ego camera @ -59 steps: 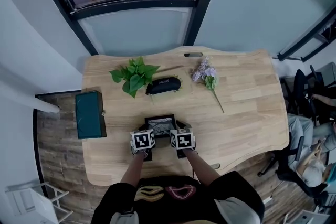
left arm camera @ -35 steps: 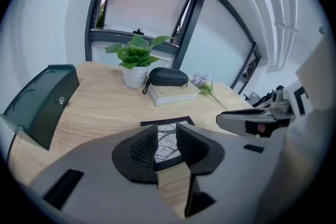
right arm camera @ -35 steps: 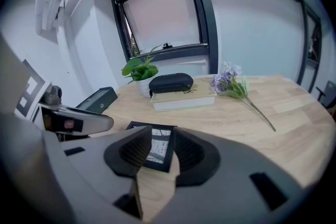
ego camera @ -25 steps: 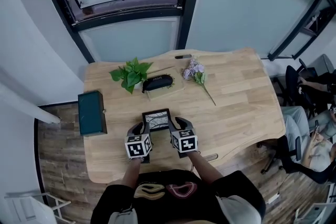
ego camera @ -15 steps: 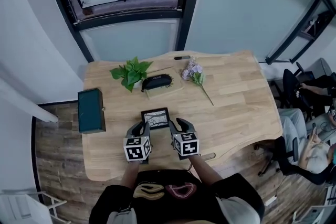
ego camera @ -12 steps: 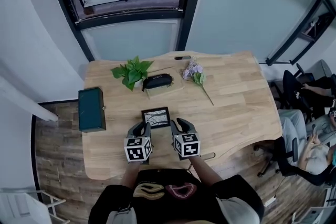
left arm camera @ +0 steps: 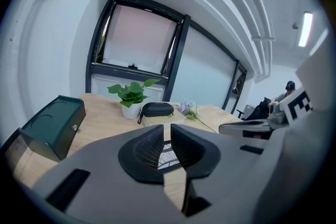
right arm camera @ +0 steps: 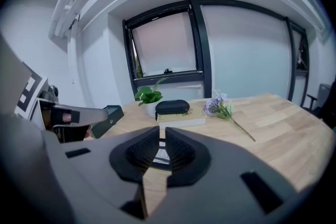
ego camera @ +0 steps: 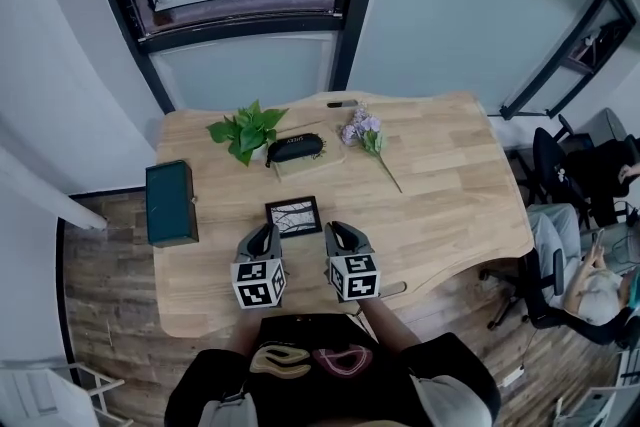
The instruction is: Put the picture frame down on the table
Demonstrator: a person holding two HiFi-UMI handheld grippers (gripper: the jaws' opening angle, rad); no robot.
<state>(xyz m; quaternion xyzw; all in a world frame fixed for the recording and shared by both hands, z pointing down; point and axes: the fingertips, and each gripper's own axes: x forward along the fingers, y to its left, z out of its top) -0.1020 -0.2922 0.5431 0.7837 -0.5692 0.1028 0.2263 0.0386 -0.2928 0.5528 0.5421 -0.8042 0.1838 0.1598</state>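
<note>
Wood table (ego camera: pixel 450 185) has the frame (ego camera: pixel 293 216) lying flat on it, just ahead of both claws and midway between them. Left claw (ego camera: pixel 262 235) is nearly closed, with a thin gap, and empty. Right claw (ego camera: pixel 337 233) has just been closing on nothing.

The wooden table (ego camera: pixel 450 185) has a wavy outline and a pale top. A picture frame (ego camera: pixel 293 216) lies flat on it, near the middle of the near half. A green box (ego camera: pixel 167 203) sits at the left edge. Toward the far side, a potted plant (ego camera: pixel 240 130) stands just beside a book (ego camera: pixel 310 167) that has a black case (ego camera: pixel 295 147) on top. To the right of the book lies a purple flower sprig (ego camera: pixel 368 137).
</note>
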